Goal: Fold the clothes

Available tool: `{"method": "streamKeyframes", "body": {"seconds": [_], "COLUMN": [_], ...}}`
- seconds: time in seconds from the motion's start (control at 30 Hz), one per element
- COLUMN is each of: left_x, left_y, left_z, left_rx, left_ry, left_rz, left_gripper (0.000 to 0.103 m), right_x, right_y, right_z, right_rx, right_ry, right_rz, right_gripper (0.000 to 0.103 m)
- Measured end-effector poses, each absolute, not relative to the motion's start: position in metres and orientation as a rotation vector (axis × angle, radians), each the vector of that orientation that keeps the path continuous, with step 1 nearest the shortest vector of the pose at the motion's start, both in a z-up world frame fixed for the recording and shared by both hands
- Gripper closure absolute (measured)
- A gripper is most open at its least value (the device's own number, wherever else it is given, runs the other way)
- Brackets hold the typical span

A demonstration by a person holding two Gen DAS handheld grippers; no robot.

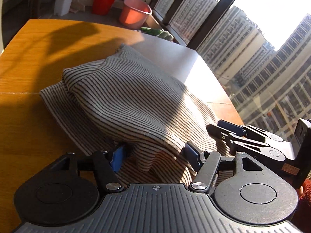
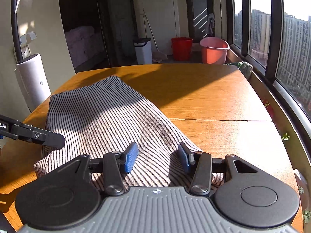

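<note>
A striped beige-and-black garment (image 1: 124, 99) lies folded in layers on the wooden table (image 1: 29, 62). My left gripper (image 1: 155, 155) is open, its blue pads either side of the garment's near edge, cloth lying between them. My right gripper (image 2: 157, 158) is open over the near end of the same garment (image 2: 101, 116), fingers apart with cloth beneath. The right gripper also shows in the left wrist view (image 1: 231, 136) at the garment's right edge. The left gripper's finger (image 2: 38, 136) shows at the left in the right wrist view.
Bare table (image 2: 213, 101) lies right of the garment, with a seam across it. Windows (image 2: 291, 48) run along the right side. On the floor beyond stand a pink tub (image 2: 213, 50), a red bucket (image 2: 181, 48) and a white bin (image 2: 143, 50). A white cylinder (image 2: 34, 79) stands left.
</note>
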State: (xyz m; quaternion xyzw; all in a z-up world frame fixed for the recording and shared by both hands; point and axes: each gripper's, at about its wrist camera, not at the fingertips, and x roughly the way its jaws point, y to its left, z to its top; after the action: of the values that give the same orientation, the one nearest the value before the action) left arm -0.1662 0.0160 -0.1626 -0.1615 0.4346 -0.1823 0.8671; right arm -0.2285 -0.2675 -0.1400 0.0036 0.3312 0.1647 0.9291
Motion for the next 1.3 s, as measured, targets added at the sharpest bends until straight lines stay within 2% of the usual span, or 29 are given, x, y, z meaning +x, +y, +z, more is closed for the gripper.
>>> {"method": "streamKeyframes", "body": {"seconds": [0.1,0.2,0.3,0.37,0.43,0.53,0.6,0.7,0.83,0.97,1.07,1.13,1.3], "left_x": [-0.148,-0.131,-0.125,-0.133,-0.149,-0.173,-0.185,-0.197,-0.196,-0.197,-0.205,-0.211,-0.227], "left_y": [0.020,0.023,0.030,0.036,0.038,0.023,0.009,-0.009,-0.014,-0.011,0.003,0.017,0.049], "left_z": [-0.164,-0.163,-0.154,-0.143,-0.129,-0.116,-0.115,-0.117,-0.122,-0.125,-0.128,-0.128,-0.122], "left_rx": [-0.334,-0.334,-0.343,-0.331,-0.305,-0.211,-0.124,0.002,-0.003,-0.006,-0.008,-0.004,-0.009], "left_ry": [0.893,0.881,0.887,0.864,0.823,0.794,0.782,0.759,0.784,0.778,0.782,0.783,0.749], "left_rz": [-0.356,-0.331,-0.295,-0.275,-0.287,-0.322,-0.327,-0.325,-0.355,-0.356,-0.343,-0.309,-0.298], "left_gripper": [0.041,0.041,0.041,0.039,0.033,0.026,0.025,0.022,0.021,0.020,0.014,0.014,0.011], "right_x": [-0.257,-0.282,-0.295,-0.299,-0.299,-0.288,-0.291,-0.300,-0.317,-0.326,-0.338,-0.348,-0.361], "right_y": [-0.257,-0.242,-0.234,-0.235,-0.234,-0.231,-0.230,-0.226,-0.219,-0.213,-0.208,-0.204,-0.178], "right_z": [-0.137,-0.134,-0.119,-0.105,-0.097,-0.114,-0.130,-0.119,-0.100,-0.113,-0.113,-0.107,-0.129], "right_rx": [0.010,-0.001,-0.043,-0.058,-0.096,-0.128,-0.128,-0.202,-0.266,-0.308,-0.390,-0.453,-0.674], "right_ry": [0.694,0.718,0.704,0.652,0.615,0.710,0.724,0.682,0.615,0.684,0.647,0.601,0.581], "right_rz": [0.350,0.439,0.525,0.544,0.542,0.553,0.568,0.568,0.625,0.678,0.720,0.801,0.901], "right_gripper": [0.054,0.047,0.045,0.045,0.045,0.045,0.045,0.045,0.045,0.044,0.039,0.024,0.022]}}
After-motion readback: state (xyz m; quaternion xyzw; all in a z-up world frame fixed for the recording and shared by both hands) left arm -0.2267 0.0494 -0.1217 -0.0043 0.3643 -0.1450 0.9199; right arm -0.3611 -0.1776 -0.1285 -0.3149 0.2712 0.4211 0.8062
